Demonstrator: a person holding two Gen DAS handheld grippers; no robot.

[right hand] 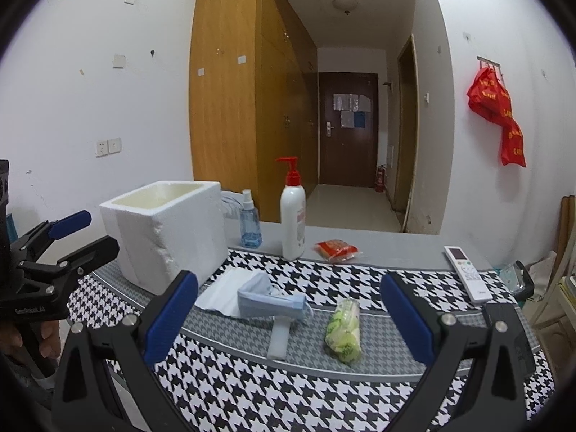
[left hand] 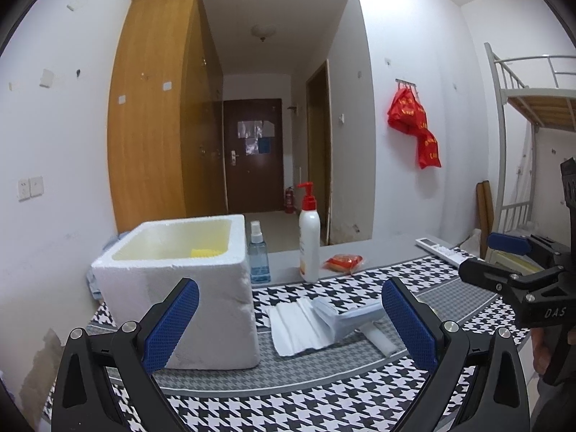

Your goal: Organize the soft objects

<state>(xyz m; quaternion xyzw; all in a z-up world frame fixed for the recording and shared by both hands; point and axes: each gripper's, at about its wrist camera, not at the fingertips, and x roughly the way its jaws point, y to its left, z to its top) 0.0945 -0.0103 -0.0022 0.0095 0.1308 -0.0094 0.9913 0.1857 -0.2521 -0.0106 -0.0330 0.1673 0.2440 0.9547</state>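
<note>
- Blue-padded left gripper [left hand: 289,324] hovers low over the houndstooth cloth [right hand: 252,396], jaws wide apart, nothing between them.
- Right gripper [right hand: 289,318] likewise — jaws spread, empty, aimed at the loose items.
- Nearest soft things, from the right wrist view: green-and-white wrapped bundle [right hand: 343,331] lying between the right gripper's pads, not touched by them; white foam strip [right hand: 280,338] just left of it.
- Face mask [right hand: 270,300] lies over the far end of the strip, touching it; white tissue [right hand: 219,293] sits under the mask's left edge.
- Foam box [left hand: 180,288] stands behind and to the left, open top, something yellow [left hand: 205,252] already inside — cannot tell what.
- Farther back: spray bottle [right hand: 249,223], pump bottle [right hand: 292,216], red snack packet [right hand: 336,250], remote [right hand: 466,273]. Hard or not clearly part of the sort.
- Step, as I judge it: between picks, choosing the next soft item for the box.
- Next move likely calls for lowering the right gripper around the bundle and closing gently; mask and tissue overlap, so they may drag together.
</note>
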